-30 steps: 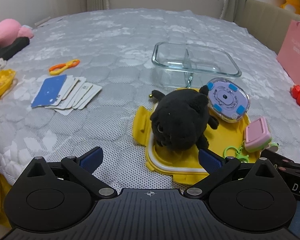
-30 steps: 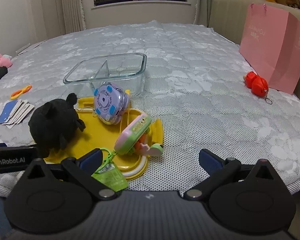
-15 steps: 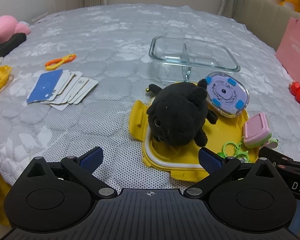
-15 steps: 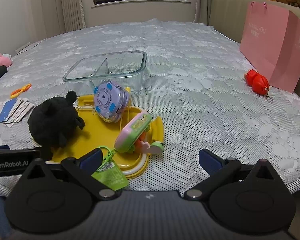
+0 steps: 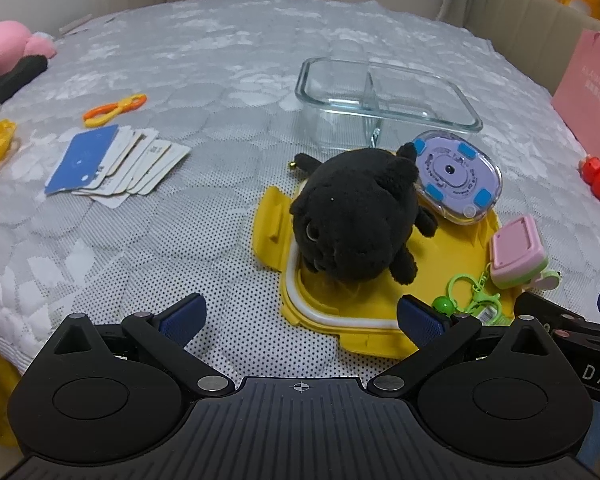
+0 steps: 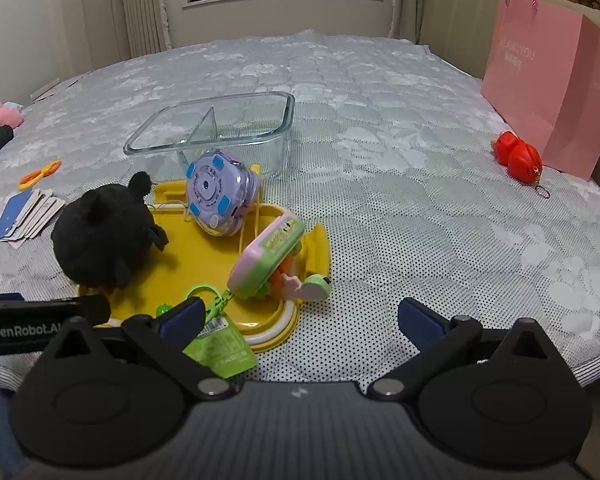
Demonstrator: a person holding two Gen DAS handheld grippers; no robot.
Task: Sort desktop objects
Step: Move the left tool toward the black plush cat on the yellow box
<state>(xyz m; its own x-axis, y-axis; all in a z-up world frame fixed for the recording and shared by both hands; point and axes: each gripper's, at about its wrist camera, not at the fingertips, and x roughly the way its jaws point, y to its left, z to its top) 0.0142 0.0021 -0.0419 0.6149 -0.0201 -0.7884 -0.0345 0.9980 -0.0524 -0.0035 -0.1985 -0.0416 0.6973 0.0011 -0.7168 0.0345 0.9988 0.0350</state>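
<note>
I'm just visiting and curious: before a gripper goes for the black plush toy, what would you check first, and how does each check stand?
1. Left gripper open: ok.
2. Right gripper open, holding nothing: ok.
3. Black plush toy ahead of the left gripper, uncovered: ok.
4. Glass container, both compartments free: ok.
5. Purple gadget clear of the plush: not ok, they touch.
6. Yellow lid will stay put: cannot tell.

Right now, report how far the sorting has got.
Done: nothing that shows. The glass box has both compartments empty. In hand: nothing; the left gripper and right gripper are open, the left one facing the black plush. Left: the plush, purple case and pink toy sit on the yellow lid; cards lie apart.
</note>
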